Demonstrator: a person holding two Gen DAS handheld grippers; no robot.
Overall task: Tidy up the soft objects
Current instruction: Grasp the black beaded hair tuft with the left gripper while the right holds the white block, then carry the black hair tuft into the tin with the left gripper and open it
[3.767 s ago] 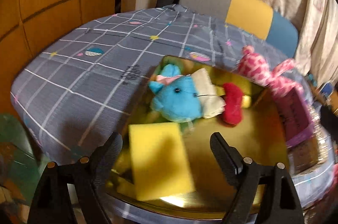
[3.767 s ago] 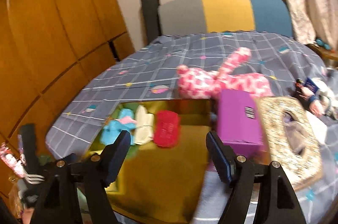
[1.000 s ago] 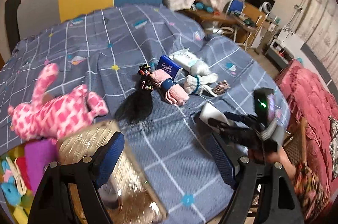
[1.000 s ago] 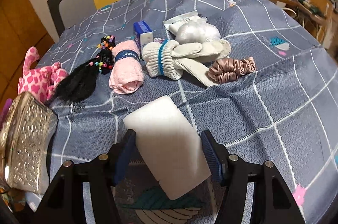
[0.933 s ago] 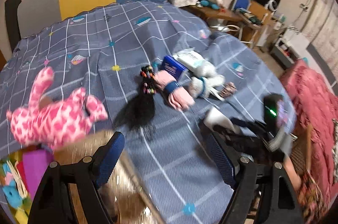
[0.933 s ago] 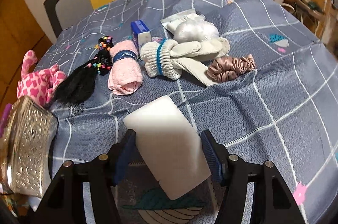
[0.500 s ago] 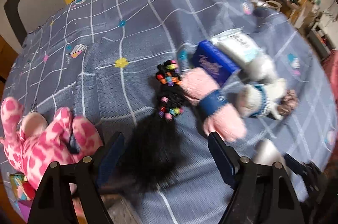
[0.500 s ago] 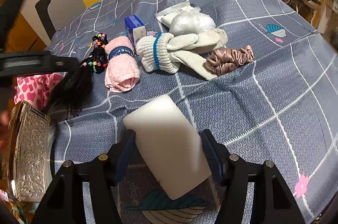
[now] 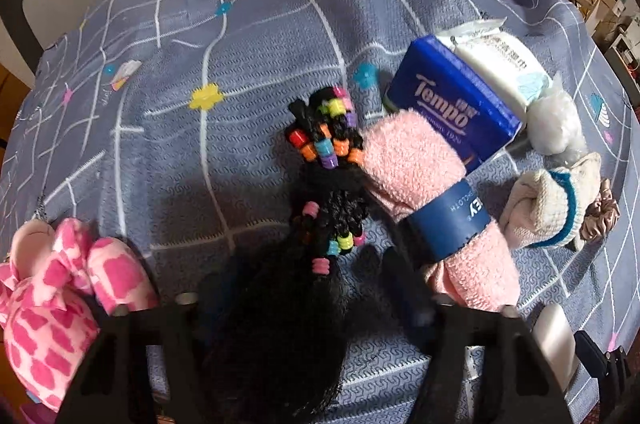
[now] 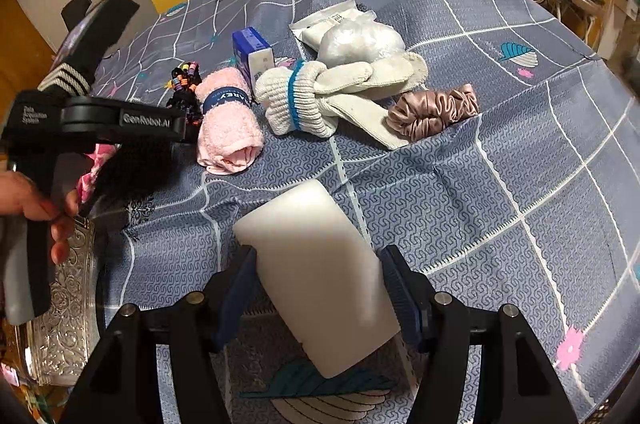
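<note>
A black hairpiece with coloured beads (image 9: 320, 224) lies on the grey checked cloth (image 9: 248, 24). My left gripper (image 9: 304, 272) points down over its bushy end. The jaws are closing with the hair between them, and a small gap still shows at the right finger (image 9: 400, 276). Beside the hairpiece lies a rolled pink towel with a blue band (image 9: 432, 192). My right gripper (image 10: 318, 254) is shut on a white sponge block (image 10: 320, 304), held just above the cloth. In the right wrist view a person's hand (image 10: 36, 200) grips the left tool's handle.
Behind the towel lie a blue Tempo tissue pack (image 9: 448, 100), a white wipes pack (image 9: 496, 60) and a clear plastic bag (image 10: 360, 44). White knit gloves (image 10: 320, 96) and a satin scrunchie (image 10: 436, 112) lie right. A pink plush (image 9: 52, 296) and a silver ornate box (image 10: 64, 312) sit left.
My left gripper swung from the tray to the objects, came down over the black hairpiece, and its jaws narrowed around it. The right gripper stayed put with the white sponge.
</note>
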